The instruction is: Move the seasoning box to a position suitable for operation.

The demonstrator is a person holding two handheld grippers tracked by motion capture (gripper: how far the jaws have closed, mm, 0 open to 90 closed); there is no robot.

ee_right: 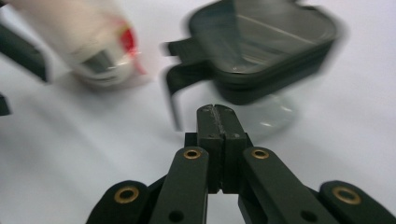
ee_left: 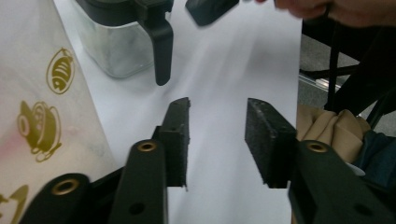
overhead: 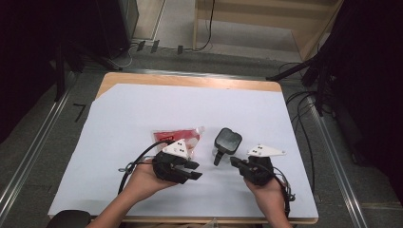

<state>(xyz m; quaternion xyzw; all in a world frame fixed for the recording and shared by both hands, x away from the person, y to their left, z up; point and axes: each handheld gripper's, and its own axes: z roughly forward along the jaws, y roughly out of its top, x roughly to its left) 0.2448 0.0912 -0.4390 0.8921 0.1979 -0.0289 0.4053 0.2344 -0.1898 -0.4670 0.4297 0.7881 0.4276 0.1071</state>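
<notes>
From the high view, a table (overhead: pixel 114 78) covered by a white sheet (overhead: pixel 142 114) carries two things near the middle: a red and white pouch (overhead: pixel 183 137) lying flat, and just to its right a clear jug (overhead: pixel 227 142) with a black lid and a black handle that points toward the person. The left gripper (overhead: pixel 194 170) is held just in front of the pouch, the right gripper (overhead: pixel 235 161) just in front of the jug, near the handle. The jaws are too small there to judge.

The left gripper view gives what the high view does not: the left gripper (ee_left: pixel 217 140) has its jaws well apart, with only the sheet (ee_left: pixel 224 70) between them. It also shows gold drawings printed on the pouch (ee_left: pixel 42 116) at the left edge, and the jug (ee_left: pixel 126 37) farther ahead with its handle hanging down.

In the right gripper view, the right gripper (ee_right: pixel 218 109) has its jaws pressed together with nothing between them. The jug (ee_right: pixel 261 51) stands just ahead, blurred, its handle to the left of the jaw tips. The pouch (ee_right: pixel 93 42) is at upper left, also blurred.
</notes>
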